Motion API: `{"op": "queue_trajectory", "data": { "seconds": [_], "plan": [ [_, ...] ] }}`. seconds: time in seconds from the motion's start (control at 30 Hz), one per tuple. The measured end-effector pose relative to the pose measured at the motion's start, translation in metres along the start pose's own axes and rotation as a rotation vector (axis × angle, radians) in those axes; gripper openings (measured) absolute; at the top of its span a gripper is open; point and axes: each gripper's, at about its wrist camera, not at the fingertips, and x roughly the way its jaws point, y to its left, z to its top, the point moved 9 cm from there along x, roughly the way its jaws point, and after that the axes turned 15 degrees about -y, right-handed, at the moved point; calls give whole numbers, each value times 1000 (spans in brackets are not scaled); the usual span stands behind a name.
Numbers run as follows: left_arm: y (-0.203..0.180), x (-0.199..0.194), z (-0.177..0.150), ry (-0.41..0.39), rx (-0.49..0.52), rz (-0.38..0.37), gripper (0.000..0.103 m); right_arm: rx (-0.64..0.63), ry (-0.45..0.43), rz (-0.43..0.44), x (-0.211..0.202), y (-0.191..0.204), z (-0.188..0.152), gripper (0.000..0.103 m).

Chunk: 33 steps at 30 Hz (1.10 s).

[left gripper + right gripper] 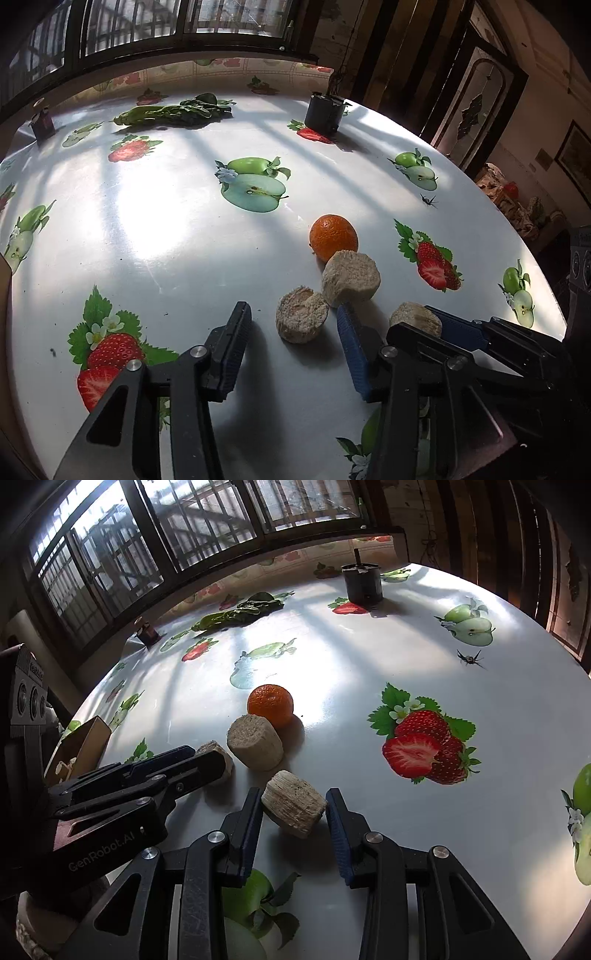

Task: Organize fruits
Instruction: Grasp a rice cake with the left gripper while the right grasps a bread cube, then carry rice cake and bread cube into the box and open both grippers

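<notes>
An orange [334, 238] rests on the fruit-print table [166, 240], touching a large beige fibrous chunk [351, 277]. A smaller round chunk [301, 314] lies between the jaws of my left gripper [293, 321]. The blue pad is close to it, and a strip of table shows between it and the black pad. In the right wrist view my right gripper [293, 805] is shut on a third chunk [293, 810], with both pads against its sides. That view also shows the orange [270, 704], the large chunk [255, 746] and my left gripper [207, 755] coming in from the left.
Leafy greens [173, 110], a black pot [324, 114] and a small jar [42, 122] stand at the far side. An insect [428, 201] sits near the right edge. An open cardboard box [85, 746] lies at the left. The table rim curves close on the right.
</notes>
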Motion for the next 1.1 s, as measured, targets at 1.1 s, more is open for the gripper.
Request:
{"op": "queue_trajectory", "data": {
  "seconds": [1.1],
  "plan": [
    [102,-161,-2,-163,-266,148,27,-51,-42,0,-30,34,5,38]
  ]
}}
